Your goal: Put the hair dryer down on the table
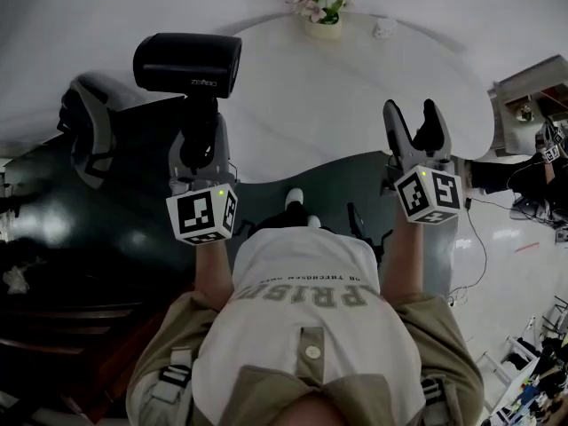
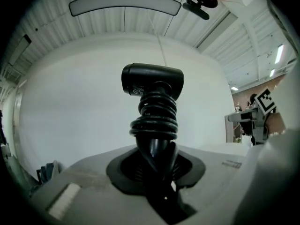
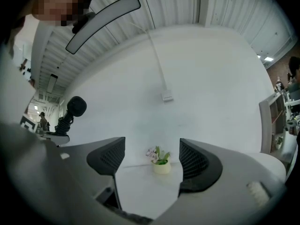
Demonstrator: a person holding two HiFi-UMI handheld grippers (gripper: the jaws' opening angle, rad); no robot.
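Note:
A black hair dryer (image 1: 188,63) stands upright in my left gripper (image 1: 201,138), whose jaws are shut on its handle. The barrel points sideways above the near left edge of the white table (image 1: 355,96). In the left gripper view the hair dryer (image 2: 152,81) rises from between the jaws, its black cord coiled round the handle. My right gripper (image 1: 417,124) is open and holds nothing, over the table's near right edge. In the right gripper view its dark pads (image 3: 107,156) frame the bare tabletop, and the hair dryer (image 3: 74,108) shows small at the left.
A small pot of flowers (image 1: 321,11) stands at the table's far edge, with a small white object (image 1: 384,28) beside it. A dark chair (image 1: 89,122) is to the left of the table. The flower pot (image 3: 161,162) shows between the right jaws. Cables and equipment lie on the floor at right.

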